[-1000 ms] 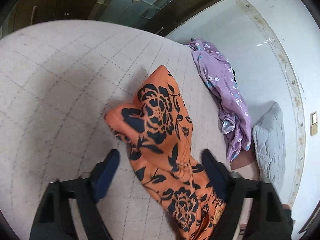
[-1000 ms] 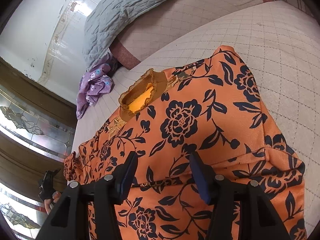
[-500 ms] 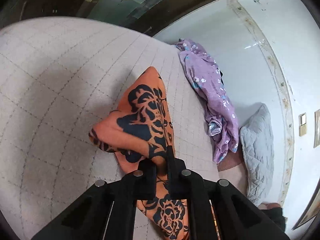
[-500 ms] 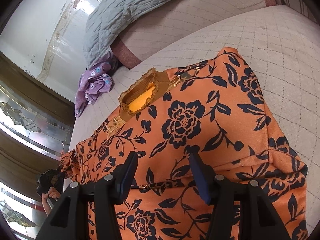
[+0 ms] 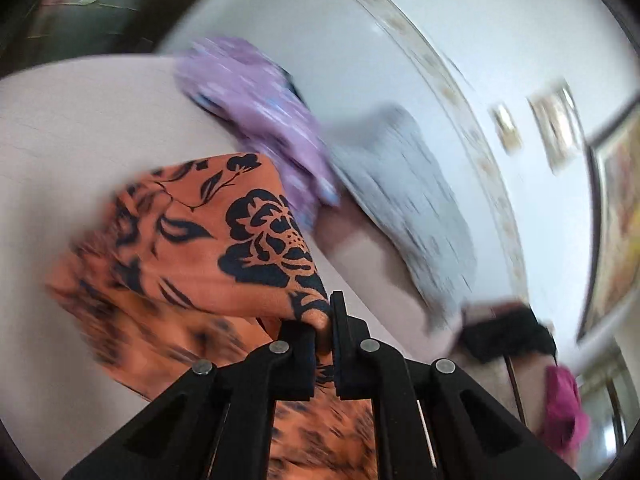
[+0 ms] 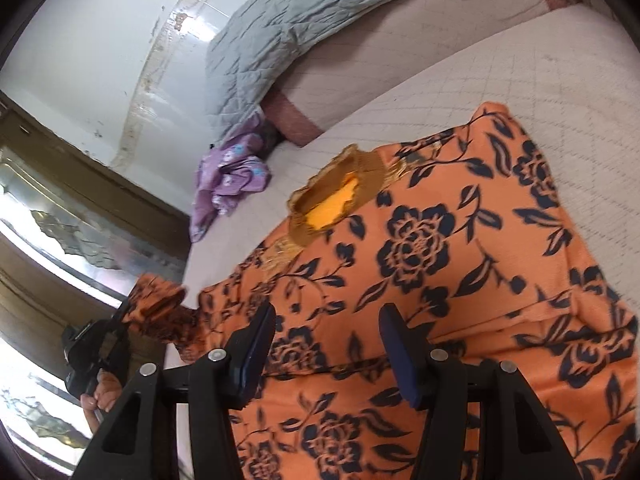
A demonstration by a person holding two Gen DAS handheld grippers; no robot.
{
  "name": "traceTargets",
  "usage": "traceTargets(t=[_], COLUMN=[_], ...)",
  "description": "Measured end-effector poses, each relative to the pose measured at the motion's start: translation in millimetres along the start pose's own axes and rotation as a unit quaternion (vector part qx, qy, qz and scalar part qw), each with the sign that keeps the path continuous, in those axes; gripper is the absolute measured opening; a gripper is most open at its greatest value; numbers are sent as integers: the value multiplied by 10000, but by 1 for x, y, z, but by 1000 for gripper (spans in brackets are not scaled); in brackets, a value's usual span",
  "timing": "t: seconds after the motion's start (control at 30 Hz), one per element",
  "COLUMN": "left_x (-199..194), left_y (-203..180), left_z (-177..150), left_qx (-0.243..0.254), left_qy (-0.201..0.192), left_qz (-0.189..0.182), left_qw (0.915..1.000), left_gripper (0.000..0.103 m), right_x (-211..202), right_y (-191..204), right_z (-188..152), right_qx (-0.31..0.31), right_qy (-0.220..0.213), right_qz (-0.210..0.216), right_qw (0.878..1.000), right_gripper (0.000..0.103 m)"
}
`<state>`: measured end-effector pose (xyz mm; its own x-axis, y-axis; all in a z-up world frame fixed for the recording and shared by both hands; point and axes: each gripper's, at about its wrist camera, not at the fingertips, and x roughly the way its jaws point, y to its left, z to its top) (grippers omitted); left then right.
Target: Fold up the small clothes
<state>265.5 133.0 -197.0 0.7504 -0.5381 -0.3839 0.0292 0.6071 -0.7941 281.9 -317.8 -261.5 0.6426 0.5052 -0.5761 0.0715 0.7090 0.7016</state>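
Since a second ago the left tool [image 5: 331,334] has clamped onto the sleeve end of the orange floral garment [image 6: 440,280] and lifted it off the bed [image 6: 540,92], swinging it toward the garment's body. That tool is clenched on the sleeve [image 5: 224,240]; the right tool [image 6: 326,350] hovers released over the chest, nothing between its jaws. To fold well, carry the sleeve flat across the front, keep it taut, and lay it down square before letting go; the right tool could pin the body.

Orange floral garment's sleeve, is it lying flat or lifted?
Lifted: the left gripper is shut on the orange floral garment, holding its sleeve off the bed.
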Motion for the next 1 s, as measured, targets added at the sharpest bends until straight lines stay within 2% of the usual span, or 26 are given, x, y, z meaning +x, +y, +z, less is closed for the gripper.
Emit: traceTargets(t=[0.07, 0.17, 0.23, 0.27, 0.3, 0.33, 0.37, 0.5, 0.57, 0.63, 0.7, 0.77, 0.87, 0.97, 1.0], left_x=[19, 51, 77, 96, 106, 110, 109, 87, 66, 44, 30, 20, 12, 11, 12], left_y=[-28, -68, -86, -90, -90, -87, -84, -80, -79, -64, -50, -29, 4, 31, 40], left_z=[-28, -80, -116, -136, -150, -160, -166, -149, -128, -98, -81, -65, -50, -44, -42], left_qx=[188, 528, 797, 877, 885, 877, 894, 1039, 1134, 1222, 1269, 1194, 1143, 1045, 1028], left_qy=[386, 1066, 1724, 2387, 2836, 3061, 3128, 2962, 2597, 2016, 1621, 1330, 983, 1004, 1042], left_qz=[-236, -489, -250, -46, 144, 271, 357, 391, 389, 726, 1206, 1719, 2525, 2810, 2964], left_qw=[9988, 9917, 9815, 9671, 9547, 9476, 9449, 9487, 9582, 9691, 9711, 9688, 9558, 9487, 9438], left_gripper=[6, 7, 28, 58, 70, 70, 70, 70, 70, 70, 70, 70, 70, 70, 70], right_x=[-3, -12, -21, -25, -30, -35, -38, -39, -32, -21, -5, 10, 33, 60, 66], right_y=[-2, -11, -20, -24, -30, -37, -41, -53, -53, -48, -41, -34, -25, -23, -23], right_z=[0, 4, 9, 12, 14, 17, 18, 22, 22, 18, 14, 9, 1, -9, -13], right_qx=[101, 309, 498, 588, 695, 803, 878, 1182, 1207, 1174, 1124, 1052, 885, 823, 805], right_qy=[-10, -127, -258, -327, -404, -466, -486, -252, -58, 128, 370, 533, 746, 917, 886], right_qz=[75, 140, 164, 132, 59, 1, -17, 266, 398, 462, 532, 485, 286, 108, 79], right_qw=[9999, 9993, 9983, 9976, 9967, 9957, 9949, 9923, 9919, 9919, 9915, 9918, 9929, 9923, 9928], right_gripper=[58, 59, 59, 59, 60, 66, 68, 68, 68, 68, 68, 68, 68, 69, 69])
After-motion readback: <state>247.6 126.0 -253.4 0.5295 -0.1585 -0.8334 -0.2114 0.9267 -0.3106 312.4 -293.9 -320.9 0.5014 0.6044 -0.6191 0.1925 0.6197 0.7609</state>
